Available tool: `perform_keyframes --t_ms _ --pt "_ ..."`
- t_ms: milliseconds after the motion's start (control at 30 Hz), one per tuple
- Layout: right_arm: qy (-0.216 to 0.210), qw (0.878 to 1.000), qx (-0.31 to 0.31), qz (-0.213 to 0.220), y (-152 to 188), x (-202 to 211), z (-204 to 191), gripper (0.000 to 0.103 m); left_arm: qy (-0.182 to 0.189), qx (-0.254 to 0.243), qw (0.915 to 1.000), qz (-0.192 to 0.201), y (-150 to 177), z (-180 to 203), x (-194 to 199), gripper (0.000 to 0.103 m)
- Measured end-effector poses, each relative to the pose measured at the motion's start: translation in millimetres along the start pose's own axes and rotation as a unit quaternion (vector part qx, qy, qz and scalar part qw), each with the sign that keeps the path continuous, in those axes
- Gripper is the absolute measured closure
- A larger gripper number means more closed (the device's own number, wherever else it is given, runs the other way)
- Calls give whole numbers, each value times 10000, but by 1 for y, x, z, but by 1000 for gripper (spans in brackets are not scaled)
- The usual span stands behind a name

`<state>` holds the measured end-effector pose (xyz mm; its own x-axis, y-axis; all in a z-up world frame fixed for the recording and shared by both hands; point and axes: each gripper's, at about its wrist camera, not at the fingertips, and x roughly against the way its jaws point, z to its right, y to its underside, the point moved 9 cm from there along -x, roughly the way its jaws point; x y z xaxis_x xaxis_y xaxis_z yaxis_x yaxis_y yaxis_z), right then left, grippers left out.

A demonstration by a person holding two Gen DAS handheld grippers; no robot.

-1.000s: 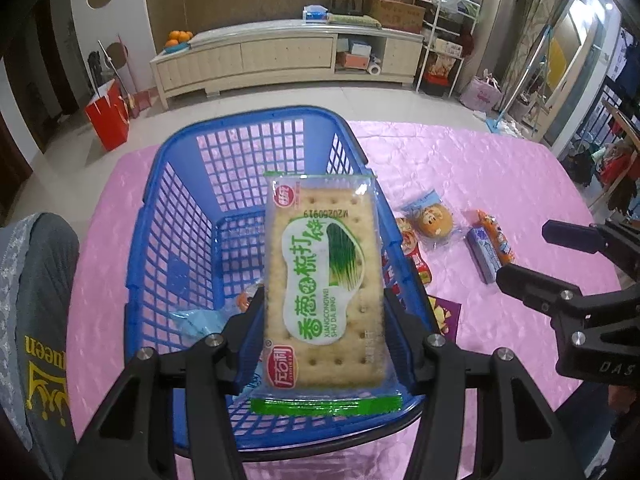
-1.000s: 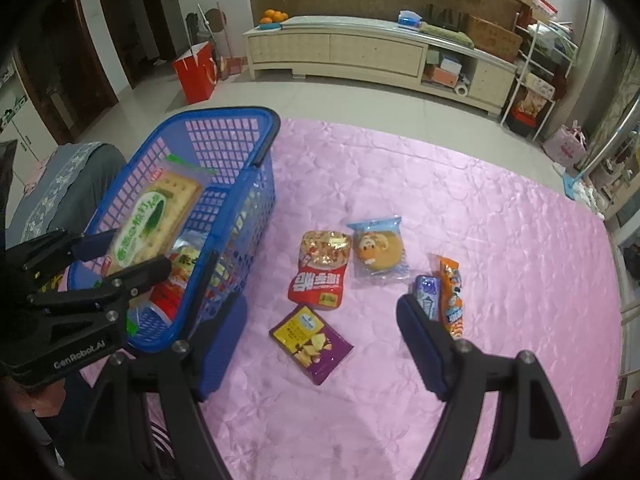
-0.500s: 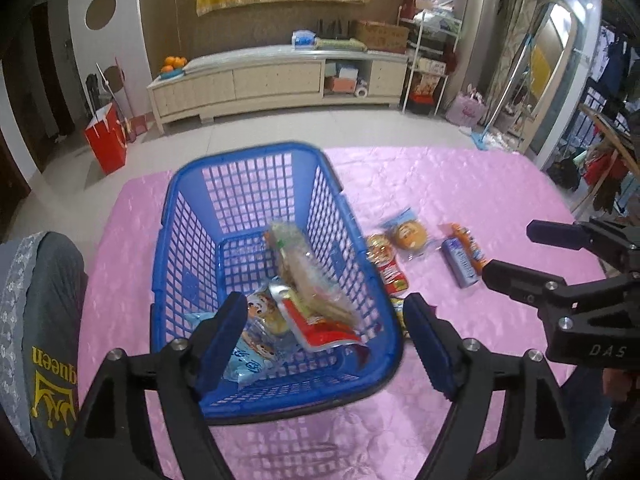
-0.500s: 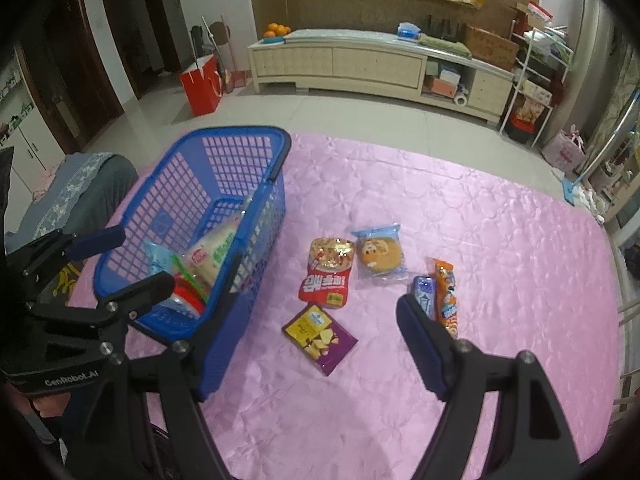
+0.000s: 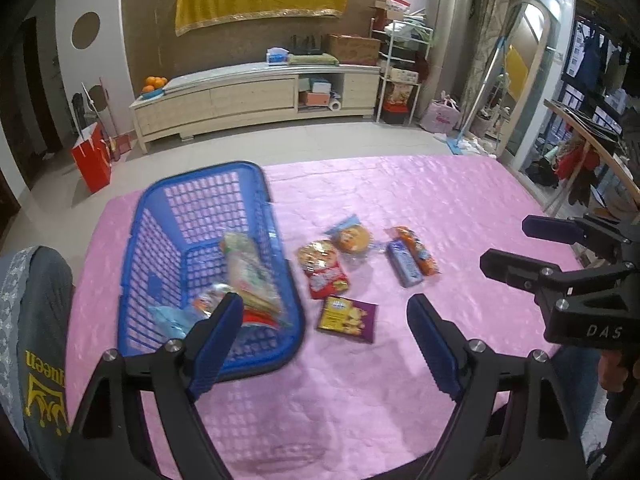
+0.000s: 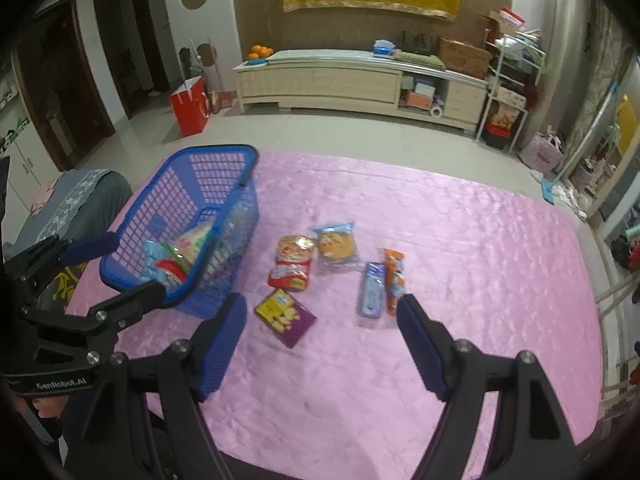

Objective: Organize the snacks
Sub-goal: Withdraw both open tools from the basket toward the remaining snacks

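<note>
Pink tablecloth (image 5: 400, 200) runs under both grippers, flat and quilted.

Blue basket (image 5: 136, 248) sits left of the left gripper (image 5: 326, 338); the gripper's left fingertip overlaps the basket's near right corner in the left wrist view. Inside: cracker pack (image 5: 250, 276) leaning on the right wall, a few small packs under it, too blurred to name.

Left gripper: jaws have just been opening, now wide, nothing between them. Right gripper (image 6: 320, 340): jaws wide, empty.

Loose snacks, all ahead of the jaws on the cloth:
- Red bag (image 6: 292, 262), ahead of the right gripper's left finger. Soft pillow pack, light, crushable. Judgement: pinch across the short width, mid-body.
- Purple pack (image 6: 285, 317), nearest, just beyond the right gripper's left fingertip, roughly centred ahead of the left gripper's gap. Flat, thin, probably slick film. Judgement: hard to get under; pads down on opposite edges, straddle the narrow side.
- Round cake pack (image 6: 335, 245), farther out, touching the red bag. Soft, squashes easily, so light squeeze only.
- Blue bar (image 6: 371, 290) and orange bar (image 6: 394, 276), side by side and touching, just ahead of the right gripper's right fingertip. Stiff-ish and narrow. Judgement: grip across the width; risk of grabbing both.

All light; slip is a bigger worry than weight.
</note>
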<state>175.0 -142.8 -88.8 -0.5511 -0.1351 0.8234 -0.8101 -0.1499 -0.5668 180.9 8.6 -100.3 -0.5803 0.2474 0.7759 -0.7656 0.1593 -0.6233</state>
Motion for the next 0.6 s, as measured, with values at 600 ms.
perform_keyframes --t_ms 600 --pt "62 9975 -676 -190 45 -25 104 22 -232 395 9958 -788 27 89 -80 21"
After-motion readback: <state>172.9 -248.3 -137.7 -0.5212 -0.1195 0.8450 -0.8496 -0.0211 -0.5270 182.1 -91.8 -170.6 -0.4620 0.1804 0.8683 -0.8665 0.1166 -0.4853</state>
